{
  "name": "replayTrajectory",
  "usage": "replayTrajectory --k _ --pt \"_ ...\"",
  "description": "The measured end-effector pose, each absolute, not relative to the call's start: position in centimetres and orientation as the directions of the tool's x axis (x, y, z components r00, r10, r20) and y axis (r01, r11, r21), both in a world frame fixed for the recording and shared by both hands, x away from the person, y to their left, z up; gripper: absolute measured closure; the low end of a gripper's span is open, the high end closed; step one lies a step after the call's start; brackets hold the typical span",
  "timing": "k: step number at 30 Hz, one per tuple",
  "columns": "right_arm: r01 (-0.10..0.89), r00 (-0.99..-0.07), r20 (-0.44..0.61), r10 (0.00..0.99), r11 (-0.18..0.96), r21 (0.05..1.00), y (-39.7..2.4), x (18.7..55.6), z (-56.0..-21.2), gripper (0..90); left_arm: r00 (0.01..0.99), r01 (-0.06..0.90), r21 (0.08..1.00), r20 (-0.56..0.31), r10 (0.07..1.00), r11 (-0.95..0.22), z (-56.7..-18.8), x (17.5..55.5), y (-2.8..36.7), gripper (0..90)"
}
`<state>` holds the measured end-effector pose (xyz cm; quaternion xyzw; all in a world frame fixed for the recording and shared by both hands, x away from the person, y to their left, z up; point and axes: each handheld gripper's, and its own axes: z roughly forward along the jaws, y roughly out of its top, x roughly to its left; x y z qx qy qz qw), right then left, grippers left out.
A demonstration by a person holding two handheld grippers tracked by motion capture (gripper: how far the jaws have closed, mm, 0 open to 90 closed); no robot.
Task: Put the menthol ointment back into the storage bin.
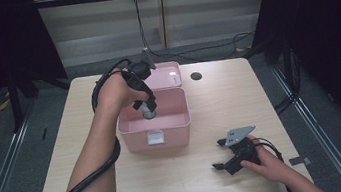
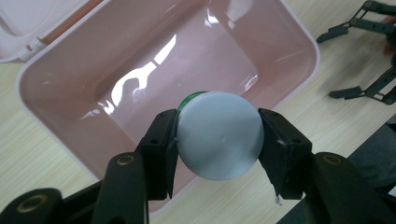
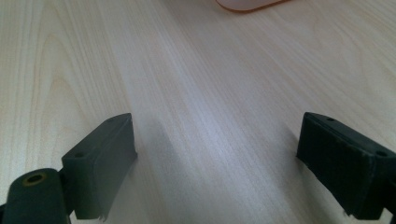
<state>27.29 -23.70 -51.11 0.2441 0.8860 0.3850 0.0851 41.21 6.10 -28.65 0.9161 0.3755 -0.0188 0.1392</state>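
Now | left tool (image 2: 217, 140) clamps white-capped bottle (image 2: 219, 135) over pink box (image 2: 28, 79) | right tool (image 3: 217, 158) wide open, empty

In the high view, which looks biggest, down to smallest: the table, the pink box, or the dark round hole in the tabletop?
1. The table, by far.
2. The pink box, near the table's middle.
3. The dark round hole, a small spot; it lies farther from the camera, but is clearly smallest.
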Motion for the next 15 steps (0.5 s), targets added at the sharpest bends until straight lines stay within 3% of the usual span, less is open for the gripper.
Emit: replayTrajectory --k 15 --pt "0.367 -0.866 0.037 0.498 0.584 0.724 -23.7 27.3 -51.1 10.8 0.671 0.738 0.228 -0.141 0.728 -0.635 -31.4 43.2 6.1 50.1"
